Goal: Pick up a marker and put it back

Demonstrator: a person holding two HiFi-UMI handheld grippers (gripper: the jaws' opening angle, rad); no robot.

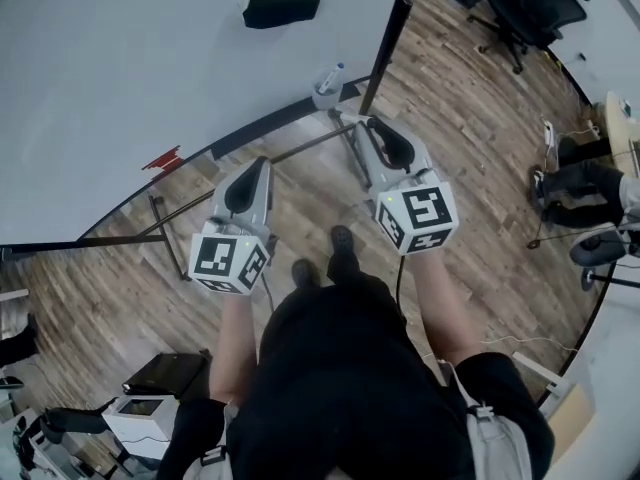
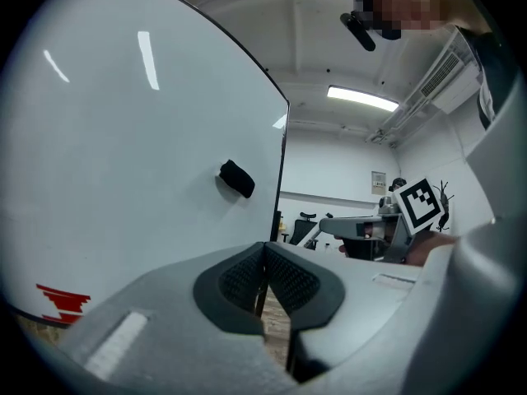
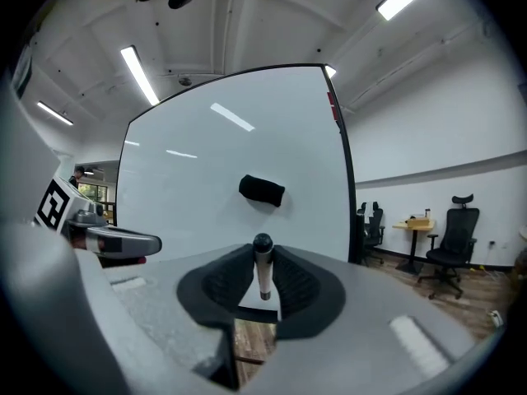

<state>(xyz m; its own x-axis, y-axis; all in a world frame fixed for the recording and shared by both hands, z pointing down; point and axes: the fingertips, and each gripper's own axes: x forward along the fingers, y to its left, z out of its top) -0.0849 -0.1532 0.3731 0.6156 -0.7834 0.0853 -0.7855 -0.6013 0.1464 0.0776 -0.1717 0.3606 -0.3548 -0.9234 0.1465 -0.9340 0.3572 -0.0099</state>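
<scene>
Nearest us, our left tool (image 2: 265, 262) is pressed together on nothing. Farther forward on the right, our right tool (image 3: 263, 257) is narrowly parted and aimed at the marker (image 1: 331, 74). The marker stands just beyond its tips in the white cup (image 1: 324, 98), at the lower right corner of the whiteboard (image 1: 150, 68). Neither tool holds it, so either the pick-up is not yet made or the marker is already back; we cannot tell which. Farther up sits the eraser (image 1: 281, 9).

head view looks steeply down from over the person (image 1: 340, 388) onto the left gripper (image 1: 262, 165), the right gripper (image 1: 340, 118) and the floor (image 1: 470, 118); each gripper view sits low behind its own jaws, facing up at the near whiteboard (image 1: 150, 78); all three share the eraser (image 1: 281, 9)
</scene>
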